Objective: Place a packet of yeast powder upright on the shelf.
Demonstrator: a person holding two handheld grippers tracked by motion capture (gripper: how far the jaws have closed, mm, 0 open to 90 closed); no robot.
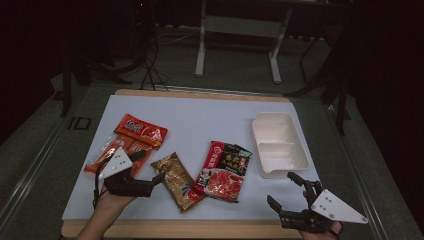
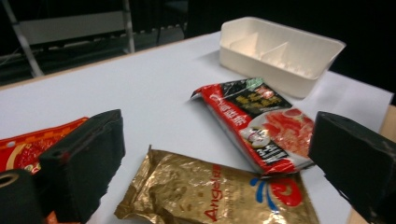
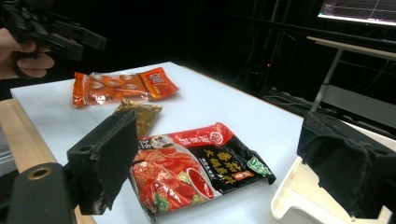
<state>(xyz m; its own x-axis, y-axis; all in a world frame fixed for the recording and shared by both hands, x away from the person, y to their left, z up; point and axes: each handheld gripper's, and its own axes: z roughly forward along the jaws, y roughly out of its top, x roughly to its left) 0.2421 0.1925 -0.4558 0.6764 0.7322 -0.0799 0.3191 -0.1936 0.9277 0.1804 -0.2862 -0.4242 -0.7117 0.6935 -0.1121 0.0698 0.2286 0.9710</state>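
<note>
Four snack packets lie on the white mat (image 1: 200, 115). A gold packet (image 1: 177, 181) sits at the front middle, with a red and black packet (image 1: 223, 171) to its right. At the left are a red packet (image 1: 141, 130) and an orange see-through packet (image 1: 106, 154). My left gripper (image 1: 148, 167) is open, hovering just left of the gold packet (image 2: 210, 196), which lies between its jaws in the left gripper view. My right gripper (image 1: 283, 190) is open near the front right edge. It holds nothing and faces the red and black packet (image 3: 196, 168).
A white divided tray (image 1: 283, 172) stands empty at the right of the mat, just beyond my right gripper; its rim (image 3: 287, 196) is close to the right jaw. A wooden table edge (image 1: 200, 229) runs along the front. Dark stands and cables are behind the table.
</note>
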